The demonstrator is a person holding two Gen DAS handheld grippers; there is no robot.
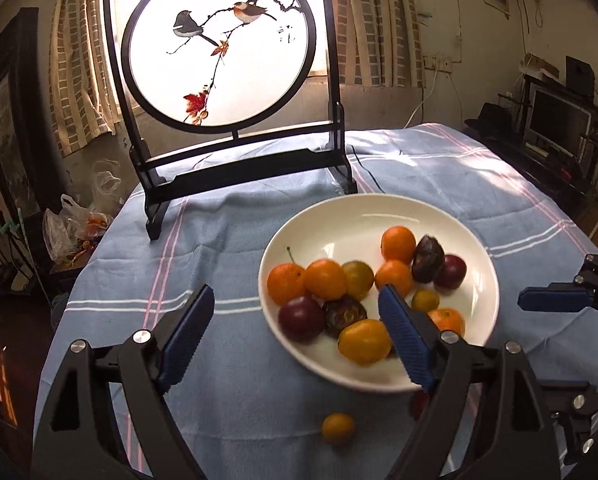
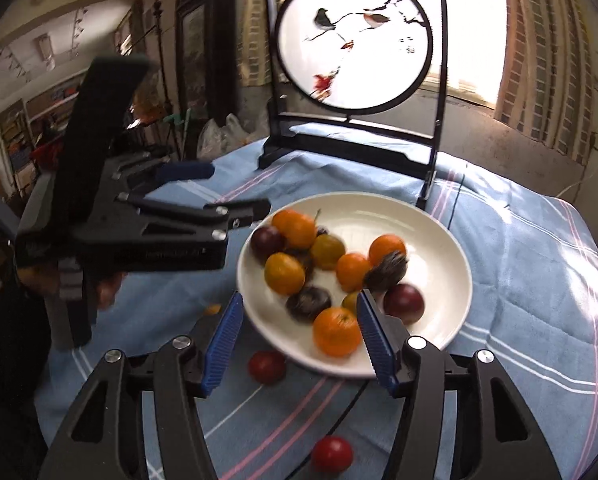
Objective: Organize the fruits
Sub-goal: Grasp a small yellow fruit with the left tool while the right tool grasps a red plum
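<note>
Left tool [image 1: 295, 322] standing wide apart, gripping nothing, its right pad hanging over the near rim of the white plate [image 1: 475, 236]; right tool [image 2: 299, 336] likewise parted and empty, one orange [image 2: 336, 331] lying in the plate between its pads, untouched. Plate holding oranges, dark plums [image 1: 301, 318] and two brown wrinkled fruits. Outside it, on the blue-clothed counter [image 1: 235, 392], a small yellow fruit [image 1: 338, 428] and two red fruits [image 2: 332, 454] lying loose. Behind the plate, a framed round bird screen [image 1: 219, 46] standing upright
</note>
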